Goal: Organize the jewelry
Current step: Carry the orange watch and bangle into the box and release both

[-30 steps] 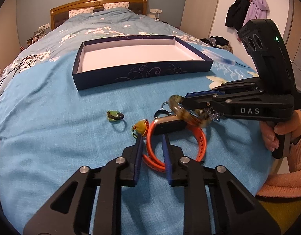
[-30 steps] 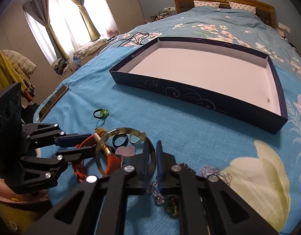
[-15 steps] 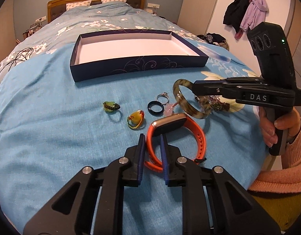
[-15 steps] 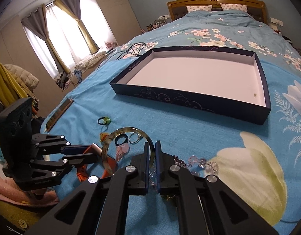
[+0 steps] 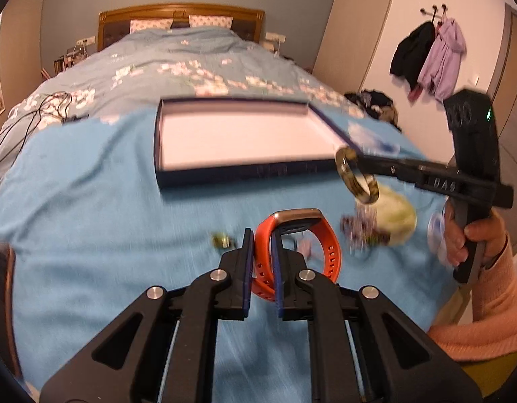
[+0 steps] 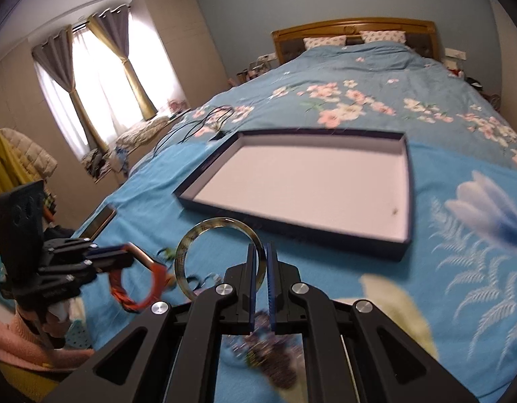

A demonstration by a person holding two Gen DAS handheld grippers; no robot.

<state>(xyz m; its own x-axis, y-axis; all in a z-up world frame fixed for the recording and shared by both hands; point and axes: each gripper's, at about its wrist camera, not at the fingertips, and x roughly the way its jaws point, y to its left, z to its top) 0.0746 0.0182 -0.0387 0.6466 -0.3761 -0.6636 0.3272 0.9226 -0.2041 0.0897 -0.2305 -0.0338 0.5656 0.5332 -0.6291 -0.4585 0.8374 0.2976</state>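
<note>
Orange band w/ a metal-edged face sits pinched in the left gripper — both blue pads pressed on the strap's left side, the loop hanging off to the right, above the bed. From the right wrist view the same band dangles from the left gripper at the near left, off the blue cover.

Mottled brown-green bangle is pinched by the right gripper: fingers closed on the ring's right rim, ring upright, held in the air. In the left wrist view the bangle hangs at the tip of the right gripper, just at the near right corner of the box — whether over the box or just short of it, can't tell.

Box is a shallow dark-blue tray w/ a pale floor, lying flat on the bed, far side of both grippers; right wrist view shows it w/ one small dark speck near its right wall.

On the cover near the grippers: a small green-yellow piece left of the band, and a blurred bead cluster to the right by a pale flower print. Too smeared to tell more.

Person's right hand, pink sleeve, grips the right handle. Dark cables lie at far left.
</note>
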